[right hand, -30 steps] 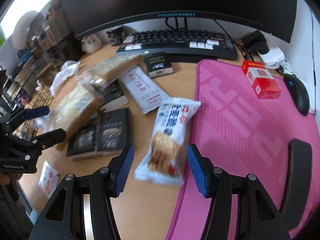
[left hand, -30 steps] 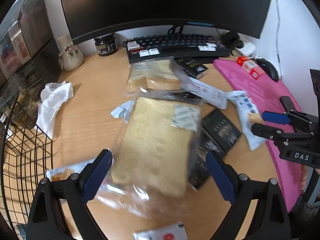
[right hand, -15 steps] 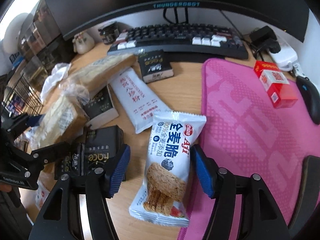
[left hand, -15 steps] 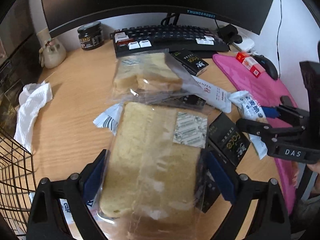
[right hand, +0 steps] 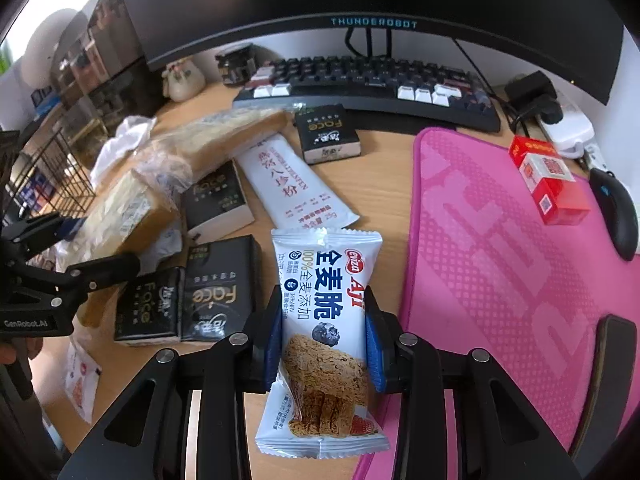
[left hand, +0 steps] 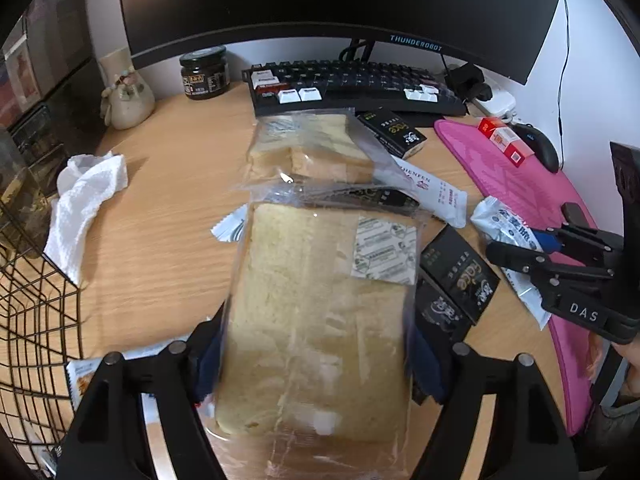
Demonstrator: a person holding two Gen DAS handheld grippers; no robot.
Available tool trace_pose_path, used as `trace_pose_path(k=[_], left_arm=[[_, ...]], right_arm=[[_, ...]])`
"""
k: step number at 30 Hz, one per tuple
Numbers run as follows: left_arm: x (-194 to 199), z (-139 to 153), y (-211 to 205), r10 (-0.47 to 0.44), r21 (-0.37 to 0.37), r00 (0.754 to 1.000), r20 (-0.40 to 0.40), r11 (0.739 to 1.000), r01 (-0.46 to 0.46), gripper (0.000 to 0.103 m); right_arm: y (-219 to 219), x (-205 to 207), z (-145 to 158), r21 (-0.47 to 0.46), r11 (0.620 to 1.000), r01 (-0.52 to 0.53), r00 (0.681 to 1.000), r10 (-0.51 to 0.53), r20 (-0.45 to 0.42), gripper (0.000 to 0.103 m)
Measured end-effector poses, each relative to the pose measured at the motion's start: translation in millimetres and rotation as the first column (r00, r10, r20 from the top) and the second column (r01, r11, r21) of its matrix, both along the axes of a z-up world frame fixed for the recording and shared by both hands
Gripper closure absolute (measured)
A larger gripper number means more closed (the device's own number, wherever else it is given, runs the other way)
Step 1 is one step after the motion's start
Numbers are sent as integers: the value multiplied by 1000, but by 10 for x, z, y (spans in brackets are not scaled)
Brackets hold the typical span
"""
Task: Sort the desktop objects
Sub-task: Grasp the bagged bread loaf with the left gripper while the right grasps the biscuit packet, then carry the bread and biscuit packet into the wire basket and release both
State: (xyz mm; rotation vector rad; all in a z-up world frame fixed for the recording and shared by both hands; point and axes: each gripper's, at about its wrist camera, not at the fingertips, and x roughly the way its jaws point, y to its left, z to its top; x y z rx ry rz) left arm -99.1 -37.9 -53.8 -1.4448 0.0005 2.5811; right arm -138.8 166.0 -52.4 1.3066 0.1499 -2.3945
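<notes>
Bagged bread loaf (left hand: pixel 320 320): pale slices in clear film, white label at its far right corner; lies mid-table (left hand: pixel 160 208), near side of the keyboard (left hand: pixel 352 84). Left claw (left hand: pixel 320 364) closing, pads at both flanks. Advice: squeeze lightly to avoid crushing.
Wheat-crisp packet (right hand: pixel 324 320): white, blue print; left of the pink mat (right hand: pixel 500 260). Right claw (right hand: pixel 325 344) closing, pads touching its edges.

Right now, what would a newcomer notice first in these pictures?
Two snacks sit between closing jaws: a clear plastic bag of pale sliced bread in the left gripper, a white and blue wholegrain crisp packet in the right gripper. Behind stands a bright pink desk mat.
</notes>
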Motion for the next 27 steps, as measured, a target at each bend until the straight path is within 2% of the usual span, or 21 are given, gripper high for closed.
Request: trace_pose_path(k=[17,27], left_arm=[[626,451,-32,22,6,995,-95,1000,-22,24],[1000,759,-365,88,8,983,-161,996,-88,24]], right_arm=[[-76,577,461,-36,999,-39,996,35,-86,68],[-612,875,720,-42,987,-152,981,145,-131,68]])
